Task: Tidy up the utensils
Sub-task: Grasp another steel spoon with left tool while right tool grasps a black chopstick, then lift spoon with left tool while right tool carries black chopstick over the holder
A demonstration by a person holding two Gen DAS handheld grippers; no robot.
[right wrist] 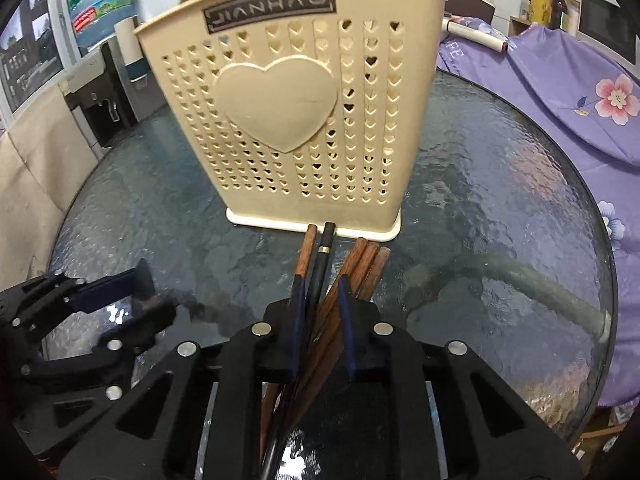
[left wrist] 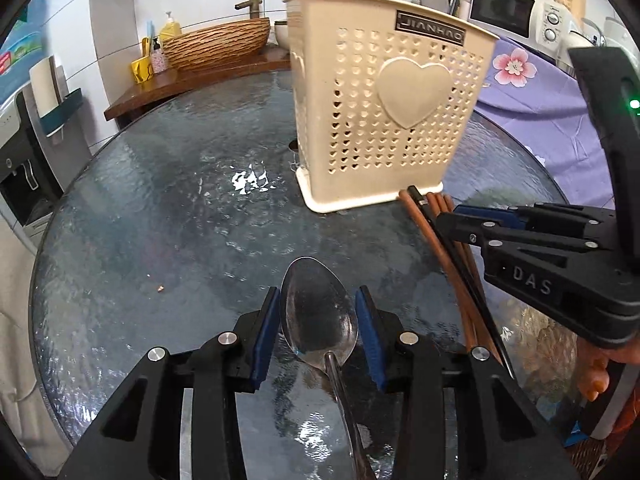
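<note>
— Where was the spoon point(left wrist: 318, 314)?

— On the round glass table point(left wrist: 160, 240), bowl up and pointing toward the cream utensil basket point(left wrist: 394, 120), handle running back under the left gripper point(left wrist: 319, 334). The bowl lay right between the two blue pads point(left wrist: 266, 334); they stood just beside its edges, and I could not tell whether they truly pressed on it.

— So the left jaws were partly closed?

— Yes, narrowed to about the spoon's width — no wider.

— And the chopsticks point(right wrist: 320, 280)?

— A bundle of them, several reddish-brown wooden ones and a black one with a metal band, fanned out on the glass. Their far ends reached the basket's base lip, the black one and one brown one touching it. The right gripper point(right wrist: 320, 320) had its jaws drawn nearly together around the bundle, blue pads point(right wrist: 346, 320) against the sticks on both sides.

— Where did the basket stand?

— Upright near the middle of the table, perforated with small hearts, one large raised heart on its front and a dark label above. Something brown and round showed over its back rim.

— Beyond the table?

— A purple flowered cloth point(right wrist: 560, 92) on the right, a microwave point(left wrist: 516, 12) behind it, and a wooden basin point(left wrist: 216, 42) with a brass tap point(left wrist: 252, 2) at the back left.
</note>
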